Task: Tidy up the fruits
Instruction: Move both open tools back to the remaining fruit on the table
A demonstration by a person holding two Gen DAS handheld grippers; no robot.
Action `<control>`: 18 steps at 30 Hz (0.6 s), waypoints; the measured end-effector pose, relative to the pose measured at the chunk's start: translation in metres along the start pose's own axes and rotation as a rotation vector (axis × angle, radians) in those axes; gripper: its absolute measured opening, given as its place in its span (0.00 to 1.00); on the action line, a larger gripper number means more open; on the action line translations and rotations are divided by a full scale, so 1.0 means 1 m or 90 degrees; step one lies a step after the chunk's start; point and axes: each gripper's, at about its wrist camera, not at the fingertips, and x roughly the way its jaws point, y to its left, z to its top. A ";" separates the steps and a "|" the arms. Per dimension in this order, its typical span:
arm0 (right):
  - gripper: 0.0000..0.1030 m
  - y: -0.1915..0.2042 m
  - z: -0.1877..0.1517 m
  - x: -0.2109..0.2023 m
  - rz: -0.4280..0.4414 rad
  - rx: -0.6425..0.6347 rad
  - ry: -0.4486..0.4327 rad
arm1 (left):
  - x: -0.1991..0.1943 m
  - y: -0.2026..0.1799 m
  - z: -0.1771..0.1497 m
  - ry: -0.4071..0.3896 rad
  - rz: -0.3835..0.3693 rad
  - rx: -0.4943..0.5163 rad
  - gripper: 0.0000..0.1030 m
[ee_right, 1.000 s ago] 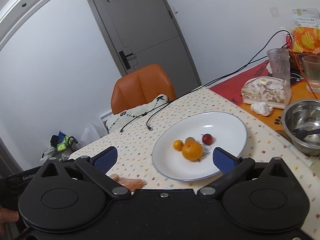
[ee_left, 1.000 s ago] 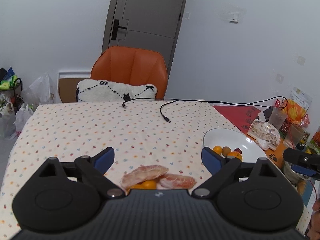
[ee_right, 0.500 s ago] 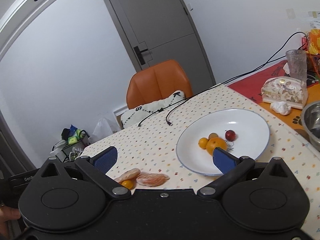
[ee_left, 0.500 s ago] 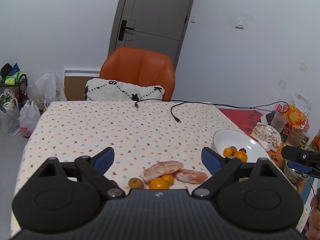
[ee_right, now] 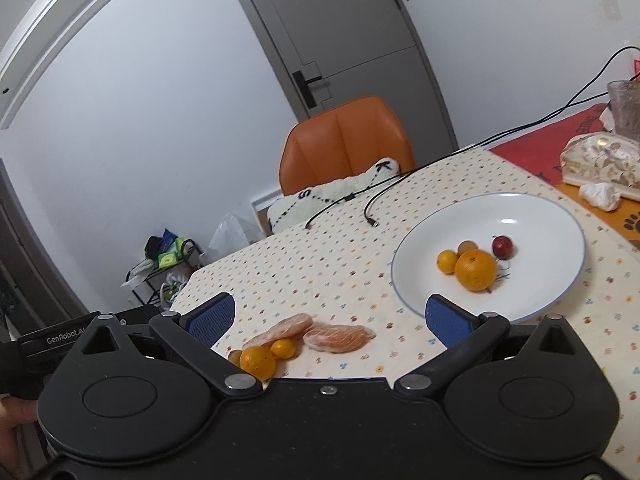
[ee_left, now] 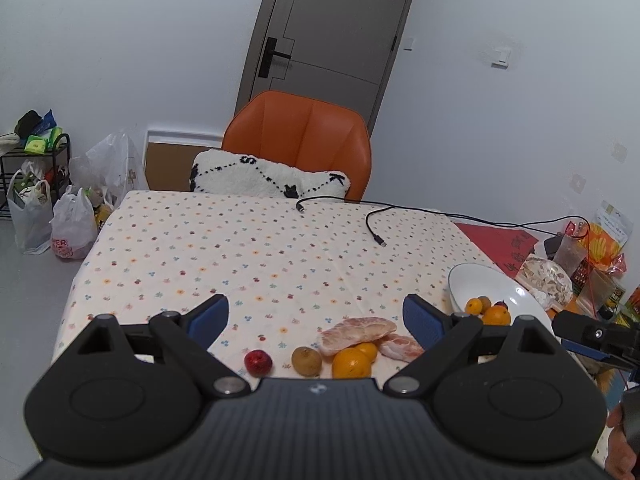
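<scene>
A white plate (ee_right: pixel 552 216) (ee_left: pixel 464 280) on the dotted tablecloth holds a big orange (ee_right: pixel 475 270), a small orange (ee_right: pixel 447 261), a brownish fruit (ee_right: pixel 467 246) and a red fruit (ee_right: pixel 502 246). Loose on the cloth lie two peeled pomelo pieces (ee_left: pixel 356 330) (ee_right: pixel 339 337), an orange (ee_left: pixel 351 363) (ee_right: pixel 258 361), a small orange (ee_right: pixel 283 348), a kiwi (ee_left: pixel 306 360) and a red fruit (ee_left: pixel 258 362). My left gripper (ee_left: pixel 316 316) stands open above the loose fruit, holding nothing. My right gripper (ee_right: pixel 330 314) is open too, over the pomelo, left of the plate.
An orange chair (ee_left: pixel 298 140) with a white cushion (ee_left: pixel 268 178) stands at the table's far side. Black cables (ee_left: pixel 374 224) lie across the far cloth. Right of the plate are a red mat (ee_right: pixel 548 148), a wrapped packet (ee_right: pixel 600 160) and a glass (ee_right: pixel 624 108). Bags (ee_left: pixel 64 220) sit on the floor at left.
Both grippers have drawn back and up from the table. The left view now takes in the kiwi and red fruit; the right view has swung left, bringing the loose fruit in. Both stay open.
</scene>
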 end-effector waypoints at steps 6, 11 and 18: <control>1.00 0.003 -0.005 0.008 0.009 -0.014 0.008 | 0.002 0.018 -0.007 0.001 0.016 -0.022 0.90; 0.96 0.008 -0.009 0.018 0.016 -0.033 0.013 | 0.008 0.029 -0.011 -0.001 0.029 -0.032 0.88; 0.80 0.013 -0.019 0.043 0.027 -0.051 0.061 | 0.022 0.037 -0.018 0.016 0.030 -0.032 0.76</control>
